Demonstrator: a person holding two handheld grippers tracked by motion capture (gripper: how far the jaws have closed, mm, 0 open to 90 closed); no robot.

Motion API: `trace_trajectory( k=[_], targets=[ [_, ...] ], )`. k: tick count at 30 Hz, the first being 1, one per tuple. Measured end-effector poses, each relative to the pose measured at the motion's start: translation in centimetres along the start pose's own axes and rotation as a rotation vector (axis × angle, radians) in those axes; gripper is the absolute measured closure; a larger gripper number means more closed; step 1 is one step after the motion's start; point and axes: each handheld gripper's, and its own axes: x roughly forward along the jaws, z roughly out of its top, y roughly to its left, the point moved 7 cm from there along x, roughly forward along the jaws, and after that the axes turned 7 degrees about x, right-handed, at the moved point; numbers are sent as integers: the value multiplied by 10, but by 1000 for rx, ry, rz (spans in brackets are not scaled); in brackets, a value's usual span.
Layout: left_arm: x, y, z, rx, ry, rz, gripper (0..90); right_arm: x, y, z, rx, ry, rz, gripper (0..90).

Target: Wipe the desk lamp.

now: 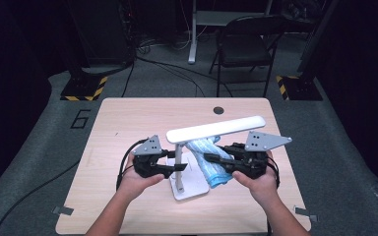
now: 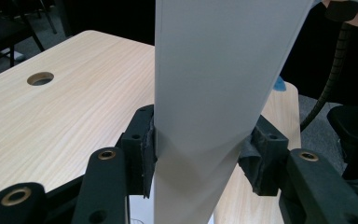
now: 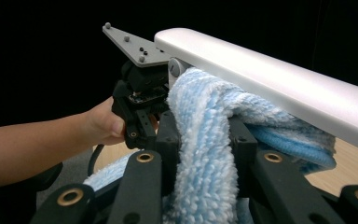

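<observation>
Wiping in hand: left hand-held gripper [image 1: 170, 168] clamped on upright post of white desk lamp [image 1: 179, 162] standing on pale wooden surface [image 1: 128, 123], right hand-held gripper [image 1: 215, 160] clamped on fluffy blue-and-white cloth [image 3: 205, 140] under lamp's head, next probably calling for a steady rub along it.

Your high view looks forward and down from above your side of the table [image 1: 128, 118], taking in the whole top and the floor beyond. Your left gripper view sits tight against the lamp post [image 2: 214, 93], facing across the table. Your right gripper view looks left, close on the blue cloth [image 3: 205, 154] under the lamp head [image 3: 279, 79]. All three share the lamp.
</observation>
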Motion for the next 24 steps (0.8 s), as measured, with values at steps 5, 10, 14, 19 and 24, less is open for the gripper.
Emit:
trace_trajectory(
  k=[5, 10, 14, 19, 24],
  targets=[
    [0, 1, 0, 0, 0, -8, 517, -9, 3, 0, -23, 14, 8, 716],
    [-2, 2, -1, -12, 0, -36, 513, -20, 5, -1, -10, 2, 50, 718],
    [-3, 4, -1, 3, 6, -48, 512, -28, 8, 8, -5, -15, 74, 718],
    [-4, 6, 0, 1, -6, -51, 513, -28, 10, 18, -16, -3, 77, 718],
    [-5, 6, -2, 8, -9, -58, 512, -32, 19, 38, -39, -39, 106, 719]
  ],
)
